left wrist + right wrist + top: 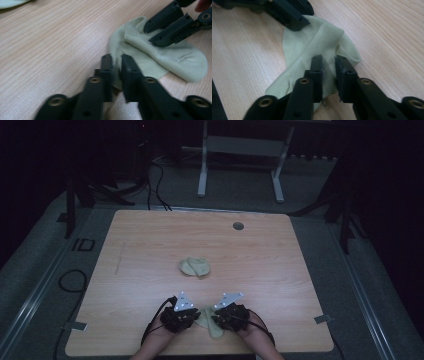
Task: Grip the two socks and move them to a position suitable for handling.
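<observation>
Grippers low, angled inward, pinching sock

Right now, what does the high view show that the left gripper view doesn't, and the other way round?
High view alone: the whole table, its round grommet, both hands with the grey plates. Left gripper view alone: the left gripper pinching the sock's edge, and the right gripper clamped on its ribbed cuff. Both: that near sock and the second sock farther off.
</observation>
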### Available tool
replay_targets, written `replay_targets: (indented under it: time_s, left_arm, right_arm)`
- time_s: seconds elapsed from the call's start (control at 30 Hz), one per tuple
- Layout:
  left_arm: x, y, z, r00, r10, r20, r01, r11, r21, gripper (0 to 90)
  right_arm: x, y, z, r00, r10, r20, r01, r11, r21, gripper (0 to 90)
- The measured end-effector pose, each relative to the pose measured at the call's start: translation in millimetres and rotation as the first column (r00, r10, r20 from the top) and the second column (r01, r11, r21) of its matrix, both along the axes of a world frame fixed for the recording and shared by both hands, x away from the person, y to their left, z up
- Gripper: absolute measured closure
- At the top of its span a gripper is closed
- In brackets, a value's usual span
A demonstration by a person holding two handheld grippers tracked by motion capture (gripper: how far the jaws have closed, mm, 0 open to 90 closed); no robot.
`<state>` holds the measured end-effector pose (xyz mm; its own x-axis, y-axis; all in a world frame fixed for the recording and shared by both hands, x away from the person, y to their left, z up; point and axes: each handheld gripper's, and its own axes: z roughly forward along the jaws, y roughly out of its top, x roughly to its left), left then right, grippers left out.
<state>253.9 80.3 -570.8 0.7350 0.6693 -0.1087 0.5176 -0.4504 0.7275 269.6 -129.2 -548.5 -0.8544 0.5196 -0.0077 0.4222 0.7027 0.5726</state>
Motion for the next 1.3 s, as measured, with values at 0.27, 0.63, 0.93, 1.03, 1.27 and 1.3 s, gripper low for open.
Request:
replay_targets:
  time_s: [0.27,0.63,0.93,1.03,1.27,1.3]
  left_arm:
    - [-0.7,-1.1,1.6,0.9999,0.0,0.012,0.0,0.9996,0.028,87.2]
    - [-1.1,5.3,3.5,0.9997,0.022,0.013,-0.022,0.999,0.039,87.4]
    - [-2.7,1.7,3.5,0.9999,0.011,0.007,-0.011,0.9989,0.046,87.2]
    - [-3.9,0.5,3.4,1.0,0.008,0.005,-0.008,0.9991,0.042,87.2]
    - [-11.1,7.1,25.0,0.9959,0.056,0.072,-0.051,0.9963,-0.07,75.2]
    - [-13.7,5.7,30.0,0.9944,0.052,0.092,-0.045,0.9964,-0.072,75.8]
  right_arm:
    - [-7.6,-4.7,30.5,0.9988,-0.008,0.049,0.006,0.9987,0.051,84.7]
    - [-10.3,-51.6,55.6,0.9901,-0.128,0.056,0.12,0.9834,0.136,84.7]
    - [-5.9,-84.8,30.3,0.9765,-0.215,-0.007,0.215,0.9714,0.101,84.6]
    - [-4.9,-90.1,20.9,0.9716,-0.236,-0.017,0.237,0.9683,0.08,84.1]
    - [-3.4,-99.3,24.2,0.9572,-0.289,-0.004,0.288,0.9535,0.088,66.2]
    - [-4.9,-98.7,26.0,0.9581,-0.286,-0.001,0.285,0.9535,0.097,67.2]
